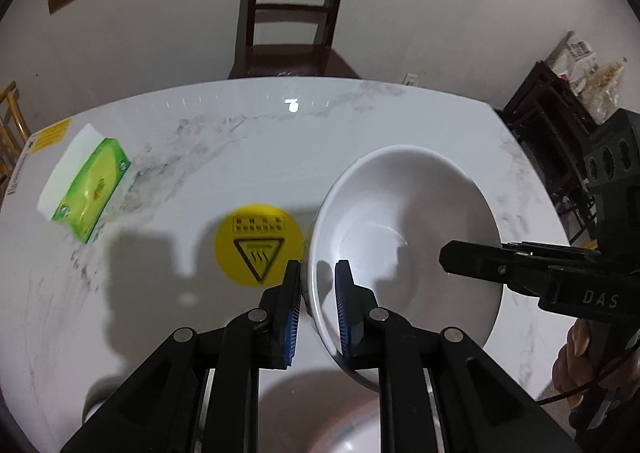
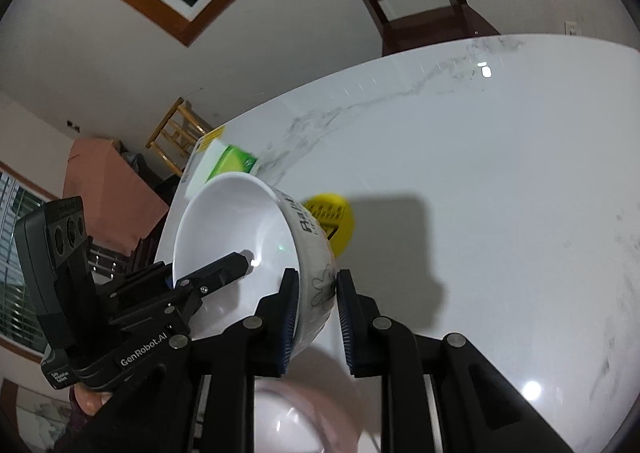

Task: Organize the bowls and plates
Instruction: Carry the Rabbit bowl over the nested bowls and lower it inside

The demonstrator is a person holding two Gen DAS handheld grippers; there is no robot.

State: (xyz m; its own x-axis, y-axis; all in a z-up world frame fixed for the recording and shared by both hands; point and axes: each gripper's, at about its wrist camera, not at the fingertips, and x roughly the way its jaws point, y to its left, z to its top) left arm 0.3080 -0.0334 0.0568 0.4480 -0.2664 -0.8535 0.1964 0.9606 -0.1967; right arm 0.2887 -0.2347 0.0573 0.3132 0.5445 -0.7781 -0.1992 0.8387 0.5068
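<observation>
A white bowl hangs tilted above the marble table, gripped from both sides. My left gripper is shut on its near left rim, one blue pad inside and one outside. In the left wrist view, my right gripper comes in from the right, with one finger inside the bowl. In the right wrist view the bowl shows printed black marks on its outer wall. There my right gripper is shut on its right rim, and my left gripper reaches in from the left.
A second dish lies blurred under the grippers at the table's near edge. A green tissue pack sits at the far left, a yellow warning sticker mid-table. A wooden chair stands behind the table and dark shelving at its right.
</observation>
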